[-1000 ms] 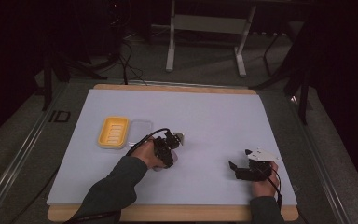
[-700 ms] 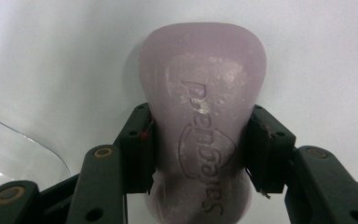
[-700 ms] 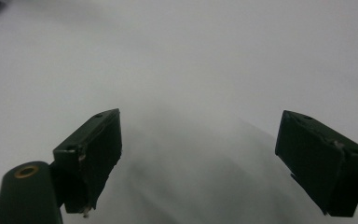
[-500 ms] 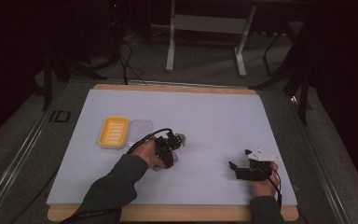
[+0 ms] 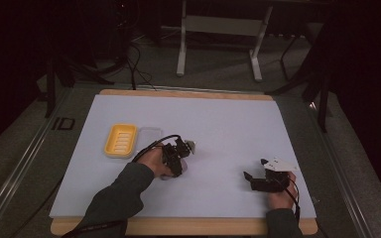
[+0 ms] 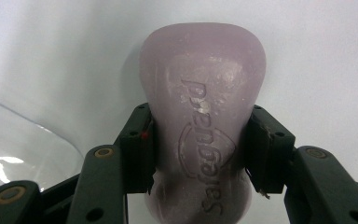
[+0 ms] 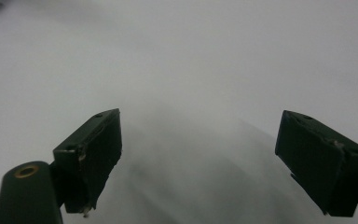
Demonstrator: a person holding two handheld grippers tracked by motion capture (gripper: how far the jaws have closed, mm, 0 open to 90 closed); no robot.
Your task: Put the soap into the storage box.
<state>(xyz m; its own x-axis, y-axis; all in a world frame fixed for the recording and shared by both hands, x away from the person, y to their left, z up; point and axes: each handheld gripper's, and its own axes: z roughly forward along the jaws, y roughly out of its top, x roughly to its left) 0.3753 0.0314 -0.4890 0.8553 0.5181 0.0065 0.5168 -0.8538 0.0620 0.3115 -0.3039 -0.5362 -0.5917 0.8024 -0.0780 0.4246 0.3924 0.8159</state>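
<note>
Clearly the left gripper (image 6: 198,158) has its jaws clamped on the waist of a pale soap bar (image 6: 203,107), low over the worktop (image 5: 228,129); next likely comes carrying it to the yellow soap dish (image 5: 120,140) beyond. The right gripper (image 7: 200,158) idles, jaws wide.

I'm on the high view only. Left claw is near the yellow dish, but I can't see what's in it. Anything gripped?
Observer: Yes. In the left gripper view the left claw is shut on a pale purple soap bar, one jaw on each side of its narrow middle.
Operator: Any marking on it?
Observer: Embossed lettering reading Safeguard runs along its upper face.
Operator: Right claw holding something too?
Observer: No. In the right gripper view the right claw is open, with bare white table cover between its jaws.
Operator: Anything beside the soap?
Observer: A clear plastic lid lies at the left of that view.
</note>
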